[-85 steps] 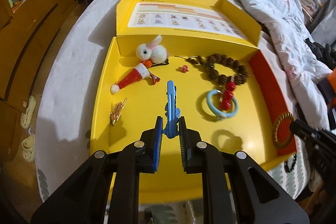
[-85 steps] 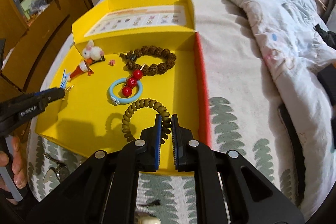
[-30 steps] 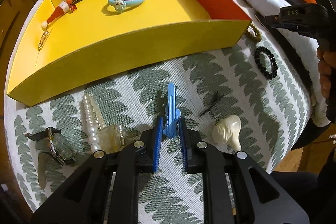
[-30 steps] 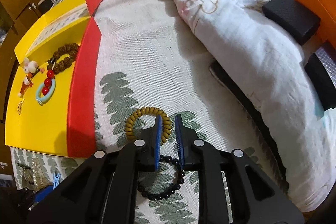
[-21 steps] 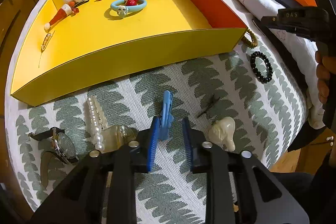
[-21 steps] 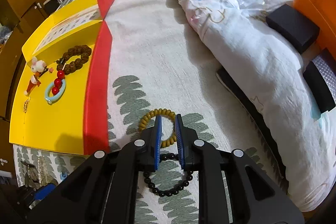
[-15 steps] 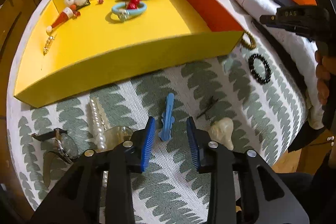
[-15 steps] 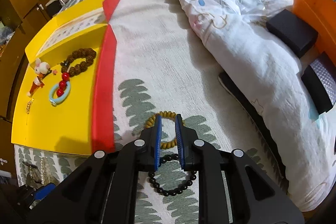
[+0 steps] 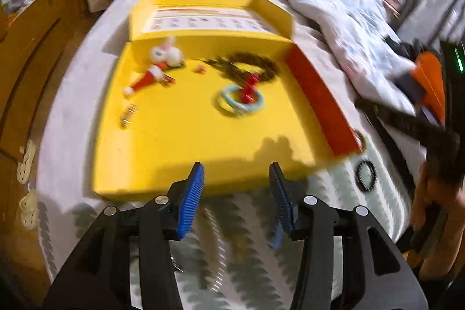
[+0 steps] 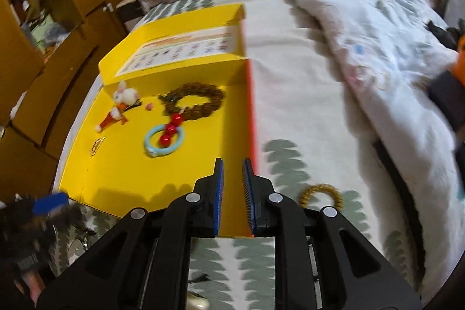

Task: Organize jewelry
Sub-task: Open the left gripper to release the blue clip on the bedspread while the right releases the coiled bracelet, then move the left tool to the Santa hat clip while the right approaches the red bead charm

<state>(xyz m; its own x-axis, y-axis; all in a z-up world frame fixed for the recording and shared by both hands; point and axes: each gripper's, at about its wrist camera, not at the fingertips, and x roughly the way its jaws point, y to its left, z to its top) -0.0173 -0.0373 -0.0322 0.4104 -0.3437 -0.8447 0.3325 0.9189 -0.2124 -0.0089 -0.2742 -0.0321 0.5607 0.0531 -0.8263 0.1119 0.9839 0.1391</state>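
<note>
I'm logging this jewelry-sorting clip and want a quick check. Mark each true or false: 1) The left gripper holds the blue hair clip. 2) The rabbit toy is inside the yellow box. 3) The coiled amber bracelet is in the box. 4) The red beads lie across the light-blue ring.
1) False: the left gripper is open and empty.
2) True: the rabbit toy lies in the yellow box.
3) False: the coiled amber bracelet lies on the bedspread.
4) True: the red beads cross the light-blue ring.
</note>
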